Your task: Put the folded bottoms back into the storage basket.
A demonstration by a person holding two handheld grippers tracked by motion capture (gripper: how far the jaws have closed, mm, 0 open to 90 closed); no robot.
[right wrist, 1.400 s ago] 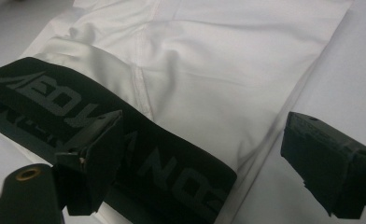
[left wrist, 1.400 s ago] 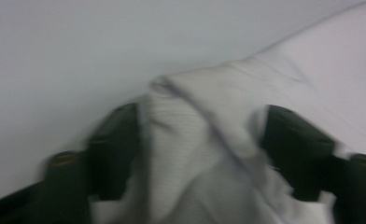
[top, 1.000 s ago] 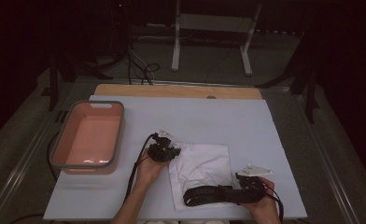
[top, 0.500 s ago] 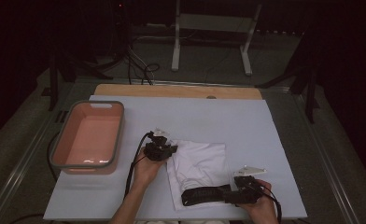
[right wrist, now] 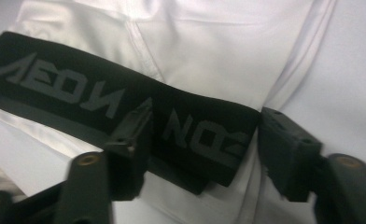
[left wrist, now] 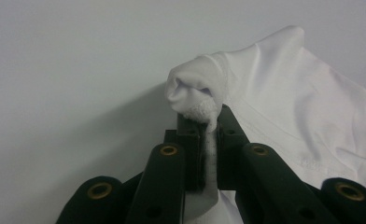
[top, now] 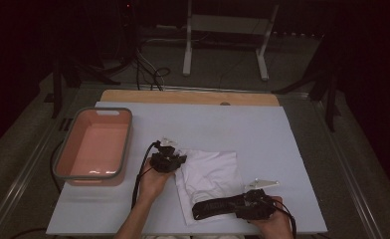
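The left gripper (left wrist: 204,126) pinches a bunched corner of the white garment (top: 210,174). The right gripper (right wrist: 204,140) has just been closing, half open, around the black waistband (right wrist: 125,107) between its jaws. Close fully before lifting, I think, so the band cannot slip.

Dim overhead view; close views bright, slightly blurred.
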